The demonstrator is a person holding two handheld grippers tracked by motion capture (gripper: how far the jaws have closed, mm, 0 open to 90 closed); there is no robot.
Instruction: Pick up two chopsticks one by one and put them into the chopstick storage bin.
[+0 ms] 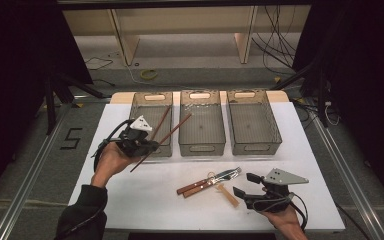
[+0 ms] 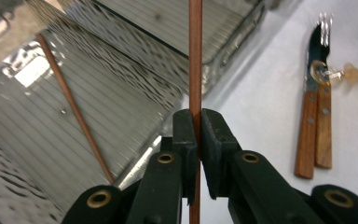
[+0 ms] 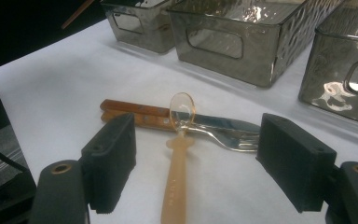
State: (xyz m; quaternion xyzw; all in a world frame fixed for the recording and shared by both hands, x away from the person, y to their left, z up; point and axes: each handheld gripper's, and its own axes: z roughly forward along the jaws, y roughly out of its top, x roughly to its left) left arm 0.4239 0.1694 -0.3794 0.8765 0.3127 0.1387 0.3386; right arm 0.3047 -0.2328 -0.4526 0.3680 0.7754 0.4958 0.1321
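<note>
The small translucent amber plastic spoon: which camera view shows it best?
The right gripper view: the small translucent amber plastic spoon lies close between the open jaws, bowl resting on the cutlery. The high view shows a small pale strip; the left gripper view catches part of it at the edge.

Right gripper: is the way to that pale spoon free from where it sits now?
Probably yes. The right gripper is open with the spoon lying between its jaws on bare table; only its bowl rests on the knife and fork.
</note>
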